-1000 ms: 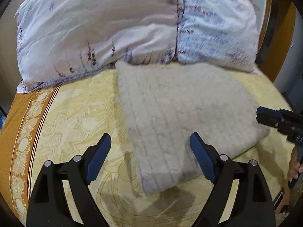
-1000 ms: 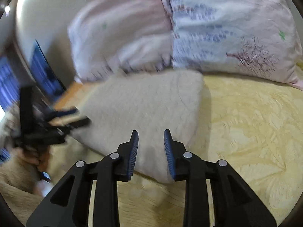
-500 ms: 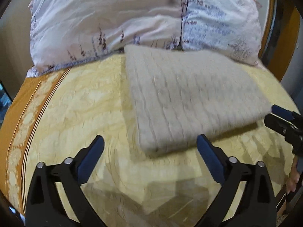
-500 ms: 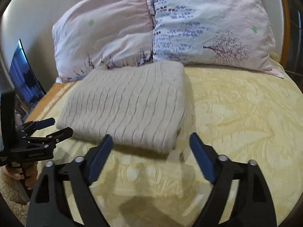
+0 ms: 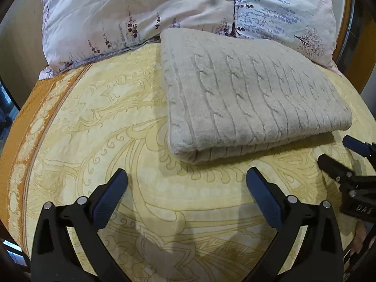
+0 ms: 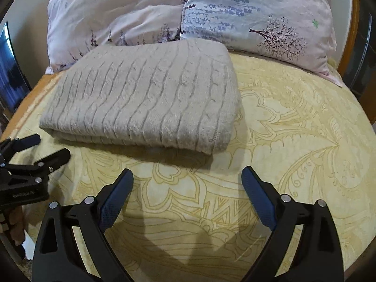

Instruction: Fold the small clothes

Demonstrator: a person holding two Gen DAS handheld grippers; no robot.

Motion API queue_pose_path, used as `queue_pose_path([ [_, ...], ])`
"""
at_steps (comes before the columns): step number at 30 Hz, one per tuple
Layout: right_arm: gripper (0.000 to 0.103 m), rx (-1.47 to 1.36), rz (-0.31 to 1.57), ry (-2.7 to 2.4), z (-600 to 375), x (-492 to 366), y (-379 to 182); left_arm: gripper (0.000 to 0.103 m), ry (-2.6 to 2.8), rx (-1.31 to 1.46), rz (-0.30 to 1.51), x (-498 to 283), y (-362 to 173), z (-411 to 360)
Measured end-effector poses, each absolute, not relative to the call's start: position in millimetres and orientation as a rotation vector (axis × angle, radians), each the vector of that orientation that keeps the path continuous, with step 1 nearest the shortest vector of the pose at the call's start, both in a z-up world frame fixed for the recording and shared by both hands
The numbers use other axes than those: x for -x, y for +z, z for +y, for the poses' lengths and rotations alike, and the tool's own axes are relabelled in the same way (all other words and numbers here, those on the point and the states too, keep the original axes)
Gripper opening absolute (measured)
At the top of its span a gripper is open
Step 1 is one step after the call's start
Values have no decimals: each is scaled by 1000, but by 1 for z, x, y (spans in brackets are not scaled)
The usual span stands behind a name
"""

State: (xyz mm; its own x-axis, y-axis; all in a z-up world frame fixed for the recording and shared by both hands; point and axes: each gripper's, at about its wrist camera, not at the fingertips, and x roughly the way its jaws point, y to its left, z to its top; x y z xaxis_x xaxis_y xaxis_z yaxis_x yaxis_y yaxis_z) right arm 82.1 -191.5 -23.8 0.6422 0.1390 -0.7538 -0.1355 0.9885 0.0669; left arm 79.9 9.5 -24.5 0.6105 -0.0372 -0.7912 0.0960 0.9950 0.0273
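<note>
1. You get warm, even indoor light in both views, bright enough to read the knit on the sweater (image 5: 246, 94).
2. Soft shadows fall toward you: under the sweater's near edge, and from the gripper arms onto the bedspread (image 6: 293, 129).
3. Both frames are sharp, with no glare.
4. Fisheye bends the edges, and the corners go black.

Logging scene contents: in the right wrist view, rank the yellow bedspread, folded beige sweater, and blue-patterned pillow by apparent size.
1. Yellow bedspread, fills most of the view.
2. Folded beige sweater.
3. Blue-patterned pillow; close to the sweater and farther from the camera, so this order is unsure.
</note>
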Motion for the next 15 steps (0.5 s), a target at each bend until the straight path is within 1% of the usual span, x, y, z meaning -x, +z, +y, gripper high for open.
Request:
queue_pose_path([
  [2, 99, 7, 864, 150, -190, -82, -25, 101, -76, -76, 902, -78, -25, 9],
  [5, 101, 5, 870, 143, -190, -82, -25, 101, -78, -72, 896, -77, -25, 10],
  [15, 102, 5, 875, 133, -190, -82, -26, 101, -81, -71, 889, -77, -26, 9],
])
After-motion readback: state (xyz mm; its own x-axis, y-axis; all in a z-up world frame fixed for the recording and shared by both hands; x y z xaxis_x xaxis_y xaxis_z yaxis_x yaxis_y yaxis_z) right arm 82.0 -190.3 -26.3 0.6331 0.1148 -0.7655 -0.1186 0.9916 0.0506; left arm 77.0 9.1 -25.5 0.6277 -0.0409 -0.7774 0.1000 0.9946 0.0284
